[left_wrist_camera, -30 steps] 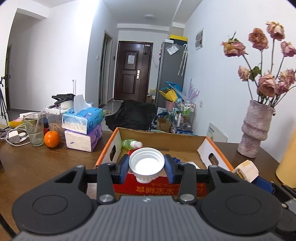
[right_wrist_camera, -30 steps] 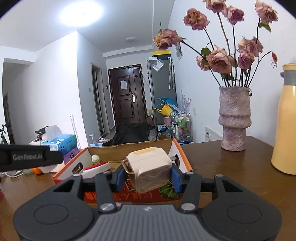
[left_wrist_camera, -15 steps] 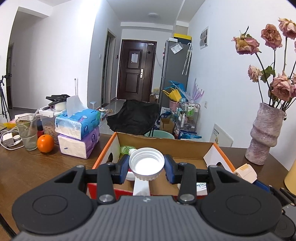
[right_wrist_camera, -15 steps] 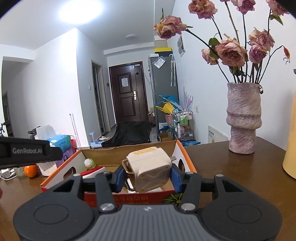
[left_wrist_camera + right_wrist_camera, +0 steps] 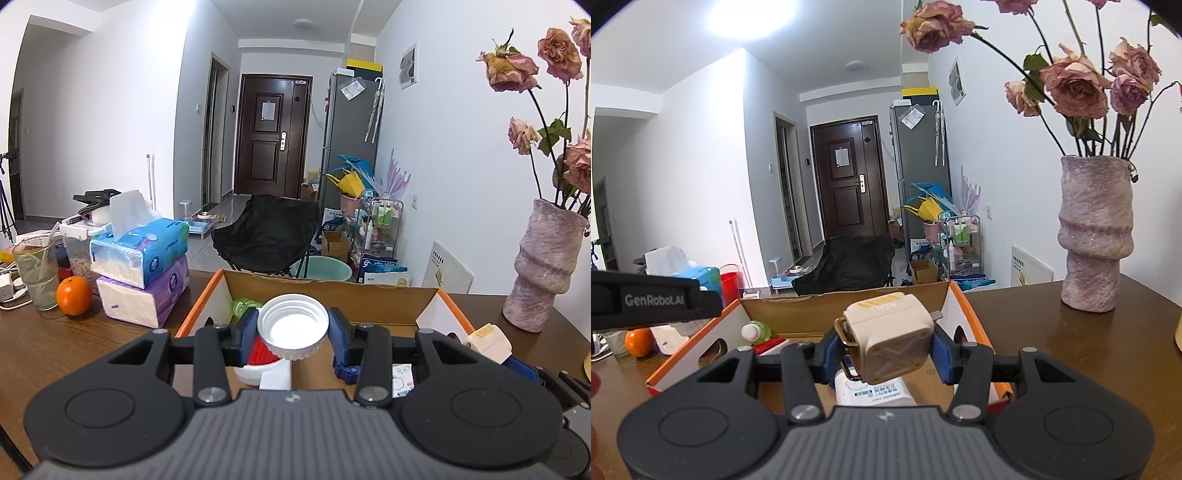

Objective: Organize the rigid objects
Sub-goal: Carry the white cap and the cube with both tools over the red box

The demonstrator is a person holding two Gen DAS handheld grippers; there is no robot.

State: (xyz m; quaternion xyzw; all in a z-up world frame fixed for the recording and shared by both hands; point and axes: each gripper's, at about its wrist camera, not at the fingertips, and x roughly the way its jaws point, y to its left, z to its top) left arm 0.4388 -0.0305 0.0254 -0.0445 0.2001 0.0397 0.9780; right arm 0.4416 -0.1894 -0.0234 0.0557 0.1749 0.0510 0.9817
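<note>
Over the cardboard box (image 5: 325, 291), left gripper (image 5: 292, 330) clamps a white cap (image 5: 292, 326). Right gripper (image 5: 886, 341) grips a beige charger (image 5: 890, 341).

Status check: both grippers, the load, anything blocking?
Left gripper shut on white cap. Right gripper shut on beige charger. Both over cardboard box. Nothing blocking.

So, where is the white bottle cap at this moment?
In the left wrist view, the white bottle cap sits clamped in the left gripper, above the cardboard box.
</note>
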